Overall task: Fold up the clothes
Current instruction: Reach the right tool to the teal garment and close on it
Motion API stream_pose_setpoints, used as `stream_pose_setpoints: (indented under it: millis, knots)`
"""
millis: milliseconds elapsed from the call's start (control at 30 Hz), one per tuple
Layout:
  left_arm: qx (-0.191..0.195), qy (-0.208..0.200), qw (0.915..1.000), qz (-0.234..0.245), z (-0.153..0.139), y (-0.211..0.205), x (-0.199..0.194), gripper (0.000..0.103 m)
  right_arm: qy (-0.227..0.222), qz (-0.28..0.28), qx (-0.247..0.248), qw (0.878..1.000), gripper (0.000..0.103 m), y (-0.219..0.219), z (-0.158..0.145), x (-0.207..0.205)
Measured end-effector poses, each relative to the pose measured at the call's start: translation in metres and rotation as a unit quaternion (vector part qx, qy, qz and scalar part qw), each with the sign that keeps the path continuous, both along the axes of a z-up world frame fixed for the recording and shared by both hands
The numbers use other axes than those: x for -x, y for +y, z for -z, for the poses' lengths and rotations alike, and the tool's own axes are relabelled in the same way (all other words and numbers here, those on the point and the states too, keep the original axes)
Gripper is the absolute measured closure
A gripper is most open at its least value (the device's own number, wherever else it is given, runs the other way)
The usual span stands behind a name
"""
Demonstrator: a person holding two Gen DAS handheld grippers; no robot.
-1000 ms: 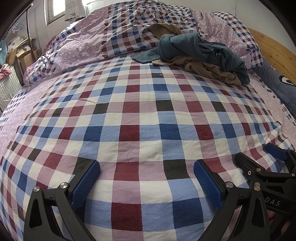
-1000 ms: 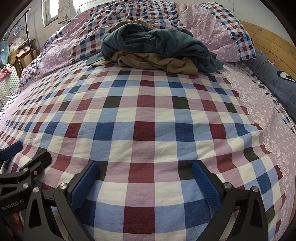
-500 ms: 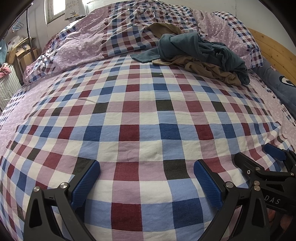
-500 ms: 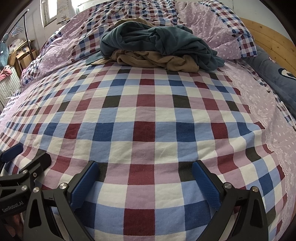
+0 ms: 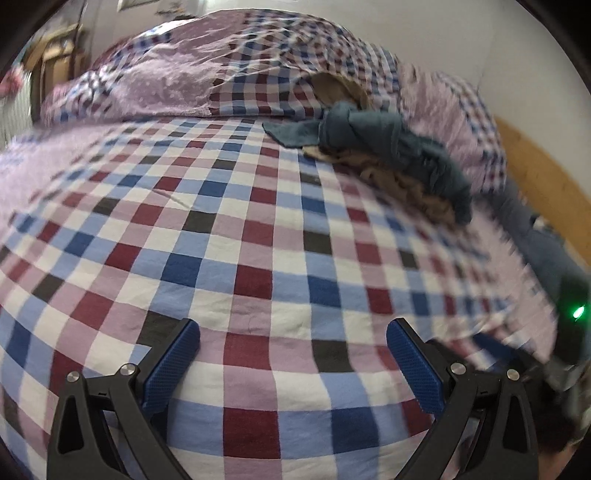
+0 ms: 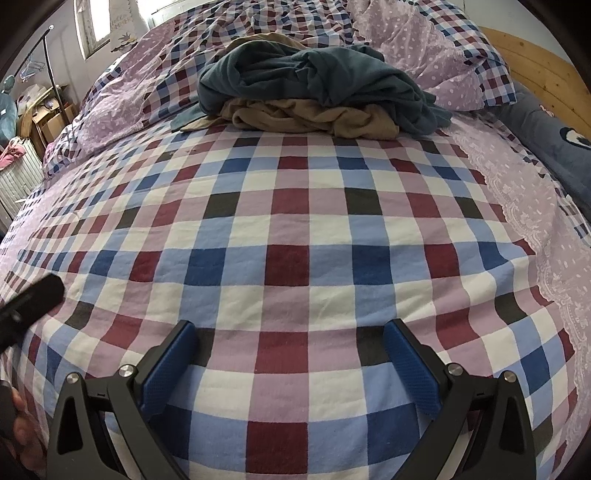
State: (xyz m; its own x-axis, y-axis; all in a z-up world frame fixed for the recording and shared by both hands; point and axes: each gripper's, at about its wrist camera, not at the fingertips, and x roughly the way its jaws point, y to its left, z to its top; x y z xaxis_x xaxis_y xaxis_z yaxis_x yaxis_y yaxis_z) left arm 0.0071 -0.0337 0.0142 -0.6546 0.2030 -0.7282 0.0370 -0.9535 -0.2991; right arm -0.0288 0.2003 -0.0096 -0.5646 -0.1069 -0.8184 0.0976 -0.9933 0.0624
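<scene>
Clothes (image 6: 317, 92) sit heaped at the far end of the bed (image 6: 288, 258), well apart from our left claw (image 5: 293, 365) and right claw (image 6: 290, 363), both spread and empty, so we should reach for the teal top layer first.

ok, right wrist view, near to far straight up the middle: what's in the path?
right gripper, open and empty → checked bedsheet → tan garment → teal garment piled on top of it → checked quilt bunched at the far end.
</scene>
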Motion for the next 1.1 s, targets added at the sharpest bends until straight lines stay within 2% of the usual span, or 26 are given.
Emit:
stream_pose_setpoints:
  millis: [167, 600, 667, 733, 900, 1100]
  knots:
    - [-0.018, 0.001, 0.9998, 0.005, -0.003, -0.002, -0.003, 0.000, 0.014, -0.002, -0.005, 1.000, 0.000, -0.005, -0.002, -0.006]
    - [-0.071, 0.011, 0.9973, -0.010, -0.014, -0.024, -0.004, 0.000, 0.081, -0.012, 0.067, 0.994, 0.001, 0.000, -0.028, -0.008]
    - [-0.078, 0.013, 0.9968, -0.013, -0.016, -0.028, -0.004, 0.000, 0.083, -0.025, 0.089, 0.992, 0.008, 0.001, -0.032, -0.006]
    - [-0.088, 0.011, 0.9959, -0.018, -0.017, -0.033, -0.003, 0.000, 0.087, -0.025, 0.085, 0.992, 0.037, 0.002, -0.038, -0.001]
    - [-0.119, 0.013, 0.9925, -0.024, -0.021, -0.041, -0.003, 0.000, 0.122, -0.011, 0.055, 0.991, 0.039, 0.003, -0.061, 0.013]
    - [-0.142, 0.033, 0.9890, -0.021, -0.030, -0.048, -0.005, 0.000, 0.165, -0.025, 0.007, 0.986, 0.039, 0.001, -0.095, 0.046]
